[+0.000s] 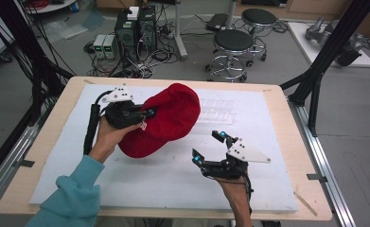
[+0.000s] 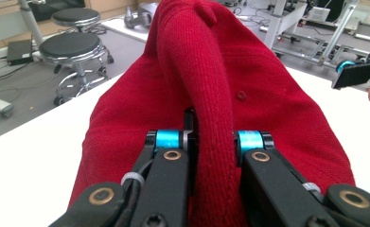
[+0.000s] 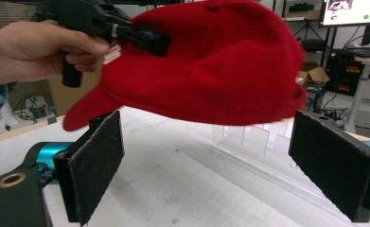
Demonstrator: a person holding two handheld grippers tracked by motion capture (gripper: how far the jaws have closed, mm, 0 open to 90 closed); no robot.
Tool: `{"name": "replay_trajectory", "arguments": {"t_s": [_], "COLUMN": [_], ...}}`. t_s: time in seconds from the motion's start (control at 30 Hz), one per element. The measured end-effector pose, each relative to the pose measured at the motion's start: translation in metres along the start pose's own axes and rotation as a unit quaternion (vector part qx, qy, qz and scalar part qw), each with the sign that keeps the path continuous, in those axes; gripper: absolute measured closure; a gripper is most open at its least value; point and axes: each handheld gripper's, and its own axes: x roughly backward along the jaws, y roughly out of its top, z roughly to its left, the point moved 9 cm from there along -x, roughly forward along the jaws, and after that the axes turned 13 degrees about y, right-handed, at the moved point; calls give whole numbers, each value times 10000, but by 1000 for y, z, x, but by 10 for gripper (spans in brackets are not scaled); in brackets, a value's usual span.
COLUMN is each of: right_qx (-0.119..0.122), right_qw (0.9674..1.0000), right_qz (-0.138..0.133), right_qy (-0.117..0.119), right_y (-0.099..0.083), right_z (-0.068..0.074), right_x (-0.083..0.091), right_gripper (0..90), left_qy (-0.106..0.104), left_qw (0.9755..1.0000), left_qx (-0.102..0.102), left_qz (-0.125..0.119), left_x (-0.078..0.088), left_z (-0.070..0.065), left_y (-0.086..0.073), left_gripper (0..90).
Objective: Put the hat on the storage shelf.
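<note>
your left gripper is clamped on a fold of the red cap; in the left gripper view the knit ridge runs up between the two jaws, blue rollers on either side of it. in the high view the same gripper bites the cap at its left edge, your left hand wrapped around the handle, teal sleeve behind it. the cap hangs off the table: the right gripper view shows it in the air above the white board, brim pointing down and left.

your right gripper is spread wide with nothing between the pads; the cap floats above and beyond them, not touching. in the high view it sits low right of the cap, near but apart, your right hand behind it.

a clear plastic rack lies on the board just right of the cap. the board covers most of the wooden table. stools and computer boxes stand on the floor beyond.
</note>
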Motion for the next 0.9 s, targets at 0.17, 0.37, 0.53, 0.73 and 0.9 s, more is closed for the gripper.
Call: {"name": "replay_trajectory", "arguments": {"t_s": [0.17,0.37,0.53,0.73,0.9], "right_qx": [-65,-97,-186,-223,-246], "right_qw": [9999,9997,9993,9987,9979], "right_qz": [22,21,6,100,167], "right_qy": [133,238,321,439,573], "right_y": [1,2,0,-5,-7], "right_z": [4,8,13,22,29], "right_x": [-7,-12,-17,-26,-37], "right_gripper": [100,100,100,100,101], "left_qy": [-68,-47,-18,-33,-81], "left_qw": [9999,9999,9998,9996,9996], "left_qx": [13,-4,3,66,24], "left_qz": [-96,-135,-175,-277,-266], "left_x": [-10,-16,-17,-20,-22], "left_z": [-10,-15,-17,-20,-26], "left_y": [8,10,15,21,23], "left_gripper": [867,868,868,868,869]}}
